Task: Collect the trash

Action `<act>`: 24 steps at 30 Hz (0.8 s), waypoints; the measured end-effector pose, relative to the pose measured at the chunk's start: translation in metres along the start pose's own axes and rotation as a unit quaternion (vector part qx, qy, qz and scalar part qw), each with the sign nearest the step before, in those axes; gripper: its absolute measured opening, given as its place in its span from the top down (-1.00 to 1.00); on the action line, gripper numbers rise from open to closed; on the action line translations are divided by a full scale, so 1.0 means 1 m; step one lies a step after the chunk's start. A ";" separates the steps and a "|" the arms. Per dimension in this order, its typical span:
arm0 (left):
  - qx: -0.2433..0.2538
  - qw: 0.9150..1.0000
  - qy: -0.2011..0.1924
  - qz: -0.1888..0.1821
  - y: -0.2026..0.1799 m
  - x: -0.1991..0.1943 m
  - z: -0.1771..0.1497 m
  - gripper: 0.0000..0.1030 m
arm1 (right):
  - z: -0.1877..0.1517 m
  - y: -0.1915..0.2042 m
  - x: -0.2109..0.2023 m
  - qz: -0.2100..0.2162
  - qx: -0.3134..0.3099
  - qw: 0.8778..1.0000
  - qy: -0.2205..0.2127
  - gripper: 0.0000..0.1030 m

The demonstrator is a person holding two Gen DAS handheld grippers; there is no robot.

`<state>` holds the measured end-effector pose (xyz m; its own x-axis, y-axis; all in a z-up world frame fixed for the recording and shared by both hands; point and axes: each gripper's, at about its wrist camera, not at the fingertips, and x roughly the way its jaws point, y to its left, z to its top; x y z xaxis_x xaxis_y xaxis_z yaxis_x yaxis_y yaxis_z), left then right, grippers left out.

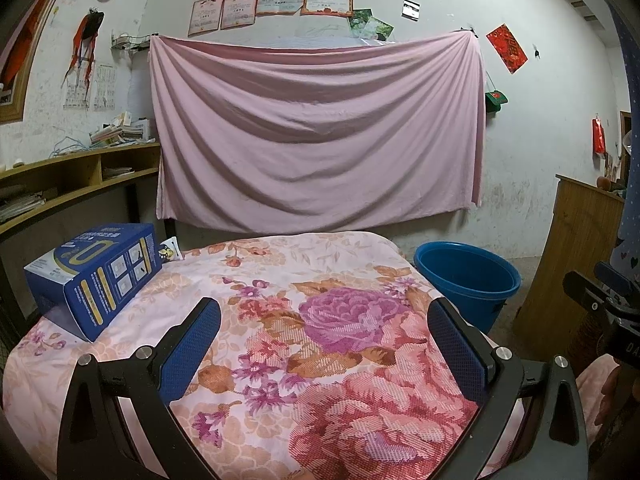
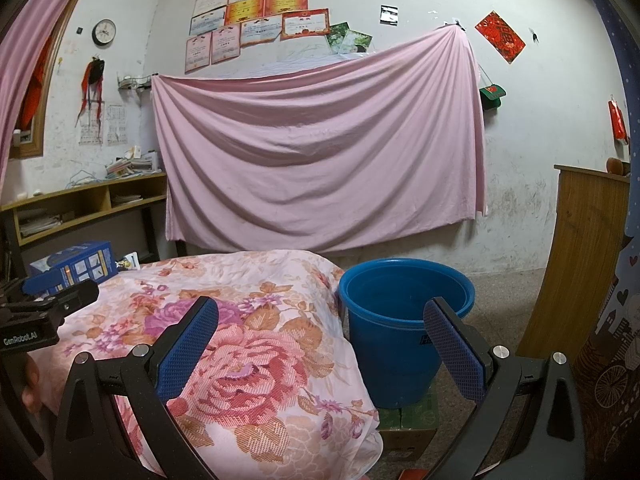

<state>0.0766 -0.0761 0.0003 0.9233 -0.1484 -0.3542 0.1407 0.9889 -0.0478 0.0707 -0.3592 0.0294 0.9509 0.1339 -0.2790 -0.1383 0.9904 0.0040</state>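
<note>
A blue cardboard box (image 1: 94, 276) lies on the floral-covered table (image 1: 320, 340) at its far left; it also shows in the right wrist view (image 2: 74, 266). A small white packet (image 1: 170, 251) lies just behind it, also seen in the right wrist view (image 2: 129, 261). A blue bucket (image 1: 466, 280) stands on the floor right of the table, on a green carton in the right wrist view (image 2: 404, 320). My left gripper (image 1: 324, 320) is open and empty over the table. My right gripper (image 2: 320, 320) is open and empty, between table edge and bucket.
A pink sheet (image 1: 316, 128) hangs on the far wall. A wooden shelf desk (image 1: 76, 176) with papers stands at the left. A wooden cabinet (image 2: 580, 264) stands at the right. The other gripper shows at each frame's edge (image 1: 604, 300) (image 2: 44, 308).
</note>
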 end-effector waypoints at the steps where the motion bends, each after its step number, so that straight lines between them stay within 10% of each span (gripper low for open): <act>1: 0.000 1.000 0.000 0.000 0.000 0.000 0.000 -0.97 | 0.000 0.000 0.000 0.000 0.000 1.000 0.000 -1.00; 24: 0.012 1.000 -0.002 0.008 -0.003 0.003 -0.003 -0.97 | -0.001 0.002 -0.001 0.000 0.000 1.000 0.001 -1.00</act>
<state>0.0775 -0.0794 -0.0037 0.9272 -0.1333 -0.3502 0.1350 0.9907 -0.0197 0.0691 -0.3577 0.0290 0.9503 0.1334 -0.2812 -0.1376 0.9905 0.0045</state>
